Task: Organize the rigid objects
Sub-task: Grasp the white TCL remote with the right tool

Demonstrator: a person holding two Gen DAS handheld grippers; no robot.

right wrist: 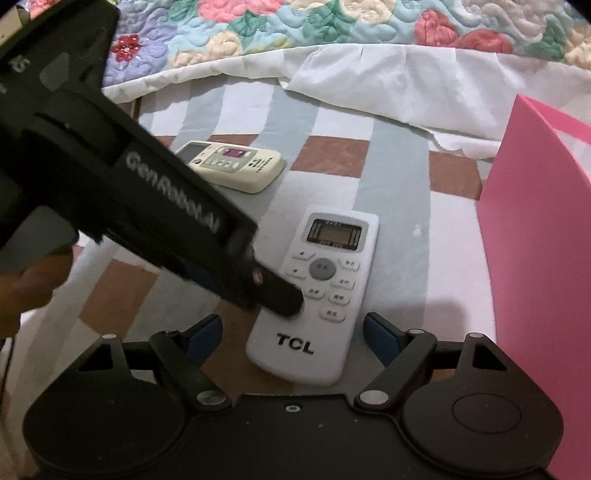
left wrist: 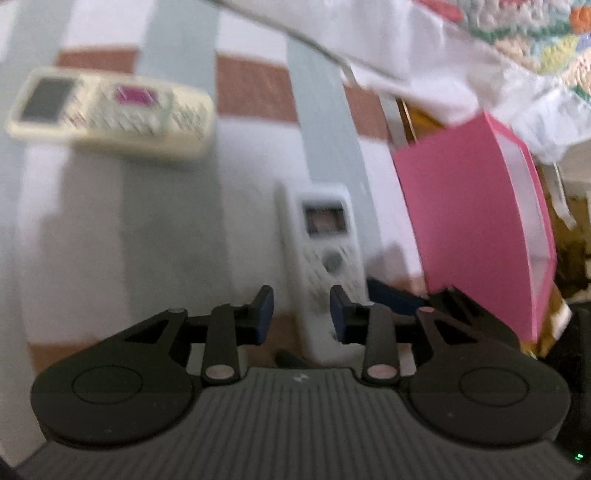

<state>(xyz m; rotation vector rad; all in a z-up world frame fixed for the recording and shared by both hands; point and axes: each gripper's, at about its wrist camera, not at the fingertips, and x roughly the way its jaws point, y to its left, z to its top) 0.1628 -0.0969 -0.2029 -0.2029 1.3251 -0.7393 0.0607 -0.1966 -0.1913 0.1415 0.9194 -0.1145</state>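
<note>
A striped bedsheet (right wrist: pixel 399 177) in grey, white and brown covers the bed, a floral quilt (right wrist: pixel 295 22) bunched behind. The white remote (right wrist: pixel 325 295) lies beside a pink bag (right wrist: pixel 539 258); a cream remote (right wrist: pixel 232 166) lies farther back. The left gripper (left wrist: pixel 301 314) hovers over the white remote, jaws partly apart, gripping nothing. The right gripper (right wrist: pixel 291 339) gapes wide.

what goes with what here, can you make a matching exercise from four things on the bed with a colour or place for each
Things:
1. TCL remote
2. second remote
3. bag
4. quilt

Descriptions:
A. pink, standing at the right edge
B. floral, along the far side of the bed
C. white, lying between the open fingers of the right gripper
D. cream with a magenta patch, lying farther back to the left

Pairs: 1-C, 2-D, 3-A, 4-B
</note>
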